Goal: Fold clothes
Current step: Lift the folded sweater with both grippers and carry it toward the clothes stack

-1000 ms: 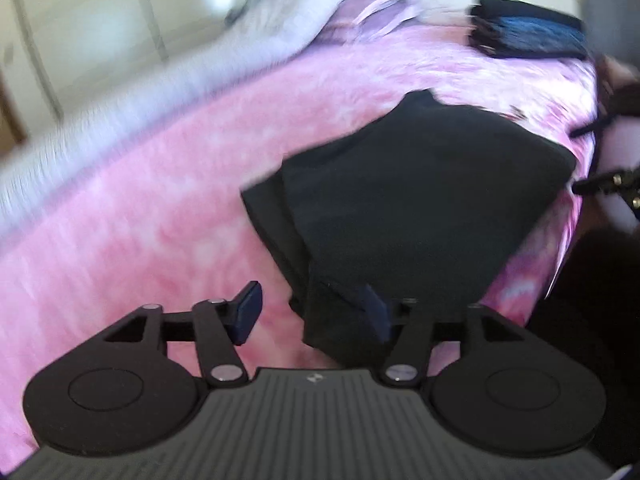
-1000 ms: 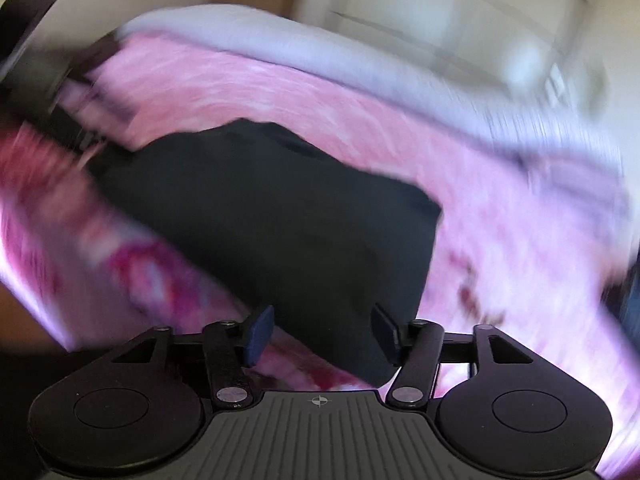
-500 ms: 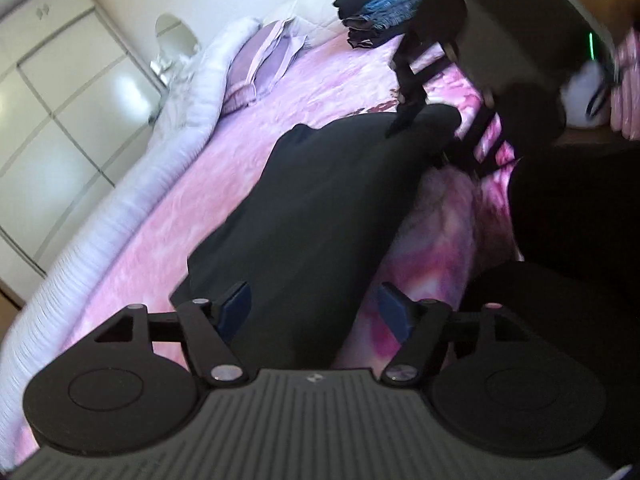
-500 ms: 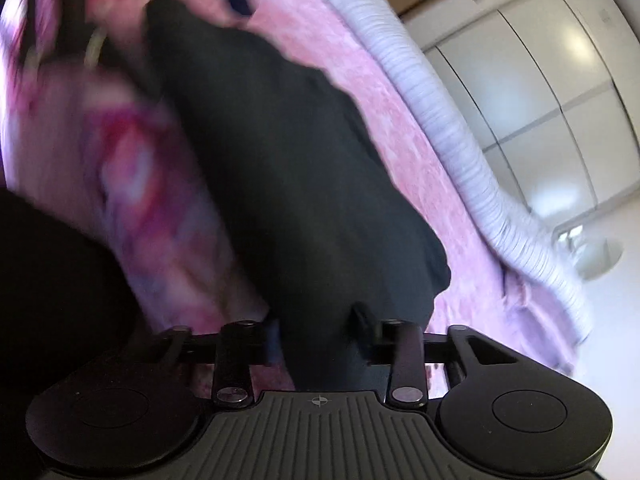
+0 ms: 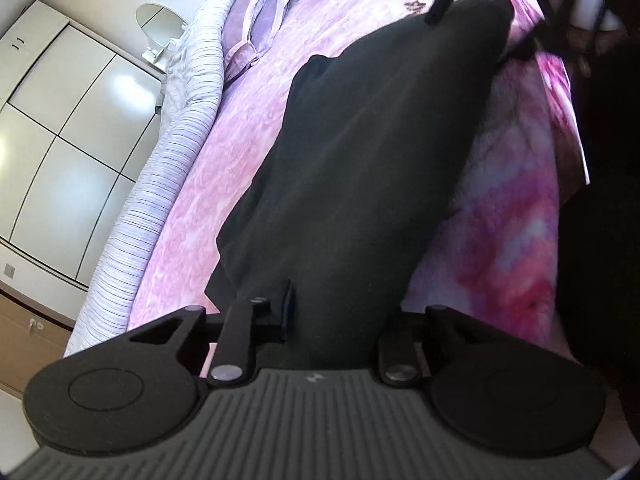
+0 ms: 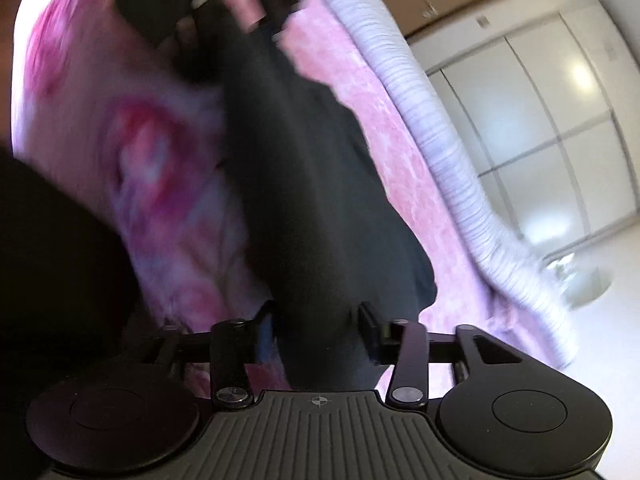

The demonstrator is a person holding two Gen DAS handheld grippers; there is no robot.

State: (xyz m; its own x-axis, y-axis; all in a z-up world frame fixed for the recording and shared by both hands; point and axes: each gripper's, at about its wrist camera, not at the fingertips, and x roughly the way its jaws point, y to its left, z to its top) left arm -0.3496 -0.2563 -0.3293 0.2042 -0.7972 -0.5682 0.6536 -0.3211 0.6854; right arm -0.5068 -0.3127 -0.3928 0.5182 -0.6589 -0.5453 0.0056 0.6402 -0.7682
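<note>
Left gripper [image 5: 336,312]: fingers [image 5: 286,310] closed on the near end of the dark folded fabric garment [image 5: 360,152], cloth bunched between them; the other finger is hidden under the fabric. Garment runs from bottom centre to upper right of the frame over the pink patterned bedspread [image 5: 240,128].

Right gripper [image 6: 316,324]: fingers [image 6: 368,322] pinching the opposite end of the dark folded fabric garment [image 6: 304,184], gap narrow and filled with cloth. Frame is blurred, so grip depth is unclear. The left gripper shows at top centre, on the far end.

Striped lilac duvet [image 5: 176,132] lies along the bed's left edge; white wardrobe doors [image 5: 60,120] at far left.
</note>
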